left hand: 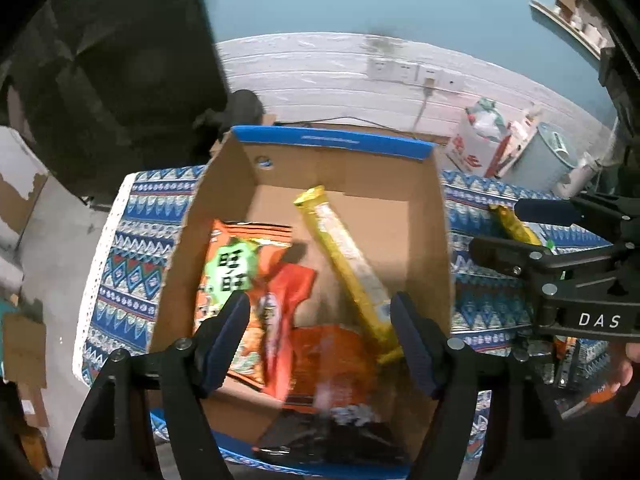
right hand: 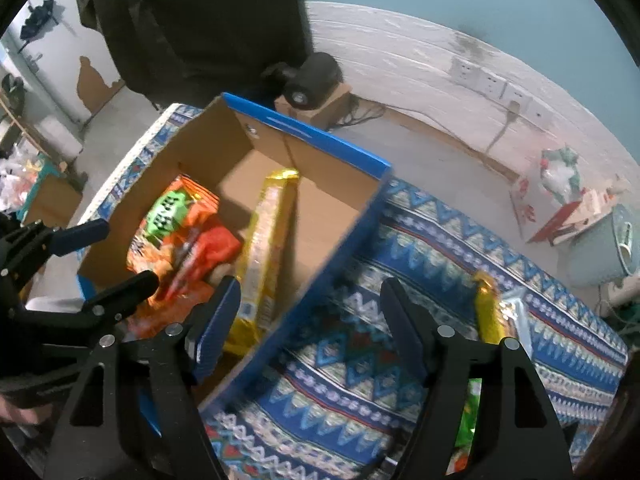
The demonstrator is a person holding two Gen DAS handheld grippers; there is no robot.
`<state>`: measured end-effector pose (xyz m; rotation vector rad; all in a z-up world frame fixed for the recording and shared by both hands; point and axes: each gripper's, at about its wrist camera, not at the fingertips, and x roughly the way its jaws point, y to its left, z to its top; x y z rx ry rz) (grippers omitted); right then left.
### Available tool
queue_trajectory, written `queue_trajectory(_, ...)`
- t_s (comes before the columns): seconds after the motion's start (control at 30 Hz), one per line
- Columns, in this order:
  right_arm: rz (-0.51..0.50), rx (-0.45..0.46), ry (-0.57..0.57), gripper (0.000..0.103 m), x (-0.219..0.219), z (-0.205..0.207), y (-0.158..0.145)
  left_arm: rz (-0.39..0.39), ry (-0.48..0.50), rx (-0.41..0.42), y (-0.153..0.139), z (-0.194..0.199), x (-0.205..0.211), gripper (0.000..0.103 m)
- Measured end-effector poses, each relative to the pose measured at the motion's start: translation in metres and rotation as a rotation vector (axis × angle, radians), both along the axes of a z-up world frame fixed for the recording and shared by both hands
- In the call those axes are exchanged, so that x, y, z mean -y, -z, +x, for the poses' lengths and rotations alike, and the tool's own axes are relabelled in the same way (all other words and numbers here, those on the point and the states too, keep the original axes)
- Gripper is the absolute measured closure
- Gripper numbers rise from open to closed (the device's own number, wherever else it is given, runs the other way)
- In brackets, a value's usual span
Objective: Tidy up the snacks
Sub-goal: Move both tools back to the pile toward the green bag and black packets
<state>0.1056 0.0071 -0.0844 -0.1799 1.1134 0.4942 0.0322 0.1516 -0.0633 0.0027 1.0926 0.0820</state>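
Cardboard box with a blue rim sits on a desk covered by a blue patterned cloth. Inside it lie an orange snack bag, a red packet and a long yellow packet laid diagonally. Left gripper hangs over the box, jaws spread wide, gripping nothing; the snacks lie below the gap. Right gripper straddles the box's near wall, jaws also wide and empty. Another yellow packet lies on the cloth just right of its jaws.
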Motion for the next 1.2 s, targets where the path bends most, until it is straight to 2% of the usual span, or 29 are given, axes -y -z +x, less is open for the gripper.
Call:
queue_trajectory(0.43, -0.012, -0.008, 0.097, 0.028, 0.08, -0.019, 0.001, 0.027, 0.143, -0.018, 0.003, 0.0, 0.073, 0.028)
queue_trajectory(0.83, -0.047, -0.045, 0.219, 0.027, 0.16, -0.05, 0.022, 0.001, 0.268, -0.108, 0.024, -0.006, 0.141, 0.028)
queue_trajectory(1.0, -0.078, -0.091, 0.298, 0.027, 0.194, -0.071, 0.044, -0.003, 0.293, -0.144, 0.037, -0.011, 0.166, 0.028)
queue_trajectory(1.2, -0.086, -0.178, 0.398, 0.027, 0.226, -0.095, 0.078, -0.045, 0.302, -0.225, 0.06, -0.018, 0.187, 0.028)
